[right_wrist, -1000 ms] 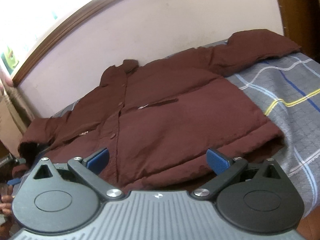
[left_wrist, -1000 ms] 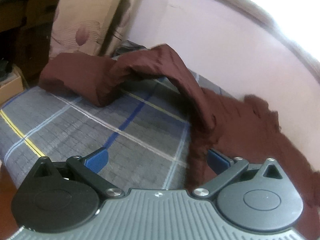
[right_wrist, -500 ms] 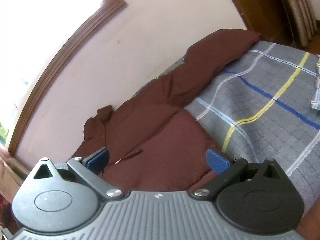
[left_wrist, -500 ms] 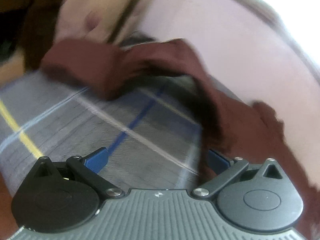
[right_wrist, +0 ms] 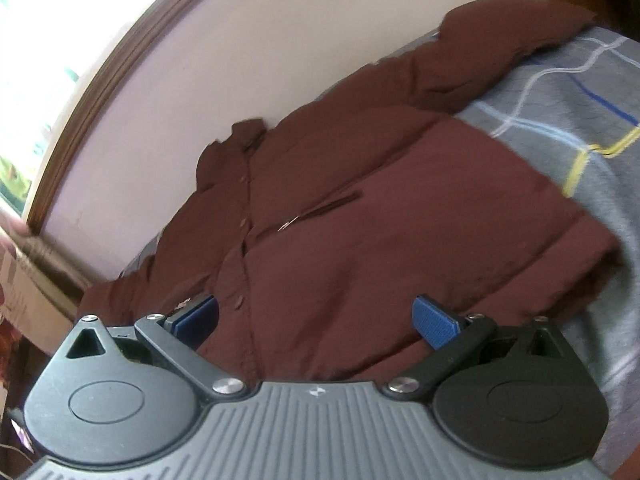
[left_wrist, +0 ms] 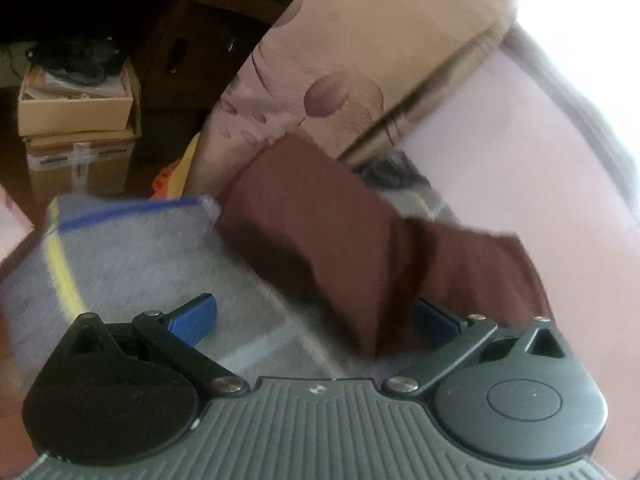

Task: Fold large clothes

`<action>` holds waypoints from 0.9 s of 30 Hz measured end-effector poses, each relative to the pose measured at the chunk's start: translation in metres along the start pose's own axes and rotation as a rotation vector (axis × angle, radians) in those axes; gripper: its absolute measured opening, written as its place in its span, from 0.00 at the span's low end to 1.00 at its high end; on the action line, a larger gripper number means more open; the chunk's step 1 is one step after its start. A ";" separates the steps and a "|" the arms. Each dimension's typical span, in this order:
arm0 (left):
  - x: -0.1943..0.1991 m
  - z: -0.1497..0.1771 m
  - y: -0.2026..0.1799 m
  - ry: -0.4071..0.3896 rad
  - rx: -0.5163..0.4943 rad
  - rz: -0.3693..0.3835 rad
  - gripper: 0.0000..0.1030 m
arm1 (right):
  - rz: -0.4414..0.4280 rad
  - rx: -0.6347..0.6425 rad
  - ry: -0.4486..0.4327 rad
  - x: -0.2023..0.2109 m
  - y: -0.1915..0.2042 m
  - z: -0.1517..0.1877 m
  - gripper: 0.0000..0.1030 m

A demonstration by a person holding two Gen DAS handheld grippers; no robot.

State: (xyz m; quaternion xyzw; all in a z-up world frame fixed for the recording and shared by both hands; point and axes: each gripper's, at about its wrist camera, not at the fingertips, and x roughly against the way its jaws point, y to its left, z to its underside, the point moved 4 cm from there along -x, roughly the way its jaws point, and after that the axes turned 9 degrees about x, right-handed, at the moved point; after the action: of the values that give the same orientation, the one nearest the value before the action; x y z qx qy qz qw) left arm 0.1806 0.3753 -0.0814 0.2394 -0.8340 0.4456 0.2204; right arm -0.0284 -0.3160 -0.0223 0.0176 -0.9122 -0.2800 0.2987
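Left gripper (left_wrist: pixel 314 314) swung toward bed's end, jaws spread, empty; sleeve (left_wrist: pixel 320 236) now crumpled there. Right gripper (right_wrist: pixel 314 318) back over hem, released. Brown jacket (right_wrist: pixel 380 216) flat along bed's wall edge, unfolded. Sleeve fold next, probably.

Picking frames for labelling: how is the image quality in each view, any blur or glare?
Left wrist view: motion blur smears the jacket and blanket; window glare blows out the top right. Right wrist view: sharper, jacket buttons readable, window overexposed; fisheye bends the frame.
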 end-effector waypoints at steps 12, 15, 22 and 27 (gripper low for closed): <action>-0.024 -0.025 -0.001 -0.043 0.058 0.048 0.23 | 0.008 0.027 0.049 -0.023 0.027 0.007 1.00; 0.007 -0.031 0.007 -0.125 0.050 0.017 0.20 | -0.001 0.032 0.045 -0.022 0.031 0.007 1.00; 0.074 -0.031 0.039 -0.231 0.016 -0.086 0.23 | -0.024 0.040 0.037 -0.016 0.034 0.009 1.00; 0.091 -0.018 0.047 -0.265 0.005 -0.168 0.60 | -0.036 0.016 0.043 -0.012 0.028 0.013 1.00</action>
State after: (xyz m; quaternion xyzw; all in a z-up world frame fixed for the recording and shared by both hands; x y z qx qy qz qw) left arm 0.0834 0.3955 -0.0494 0.3656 -0.8316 0.3923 0.1446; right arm -0.0224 -0.2834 -0.0225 0.0422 -0.9072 -0.2776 0.3132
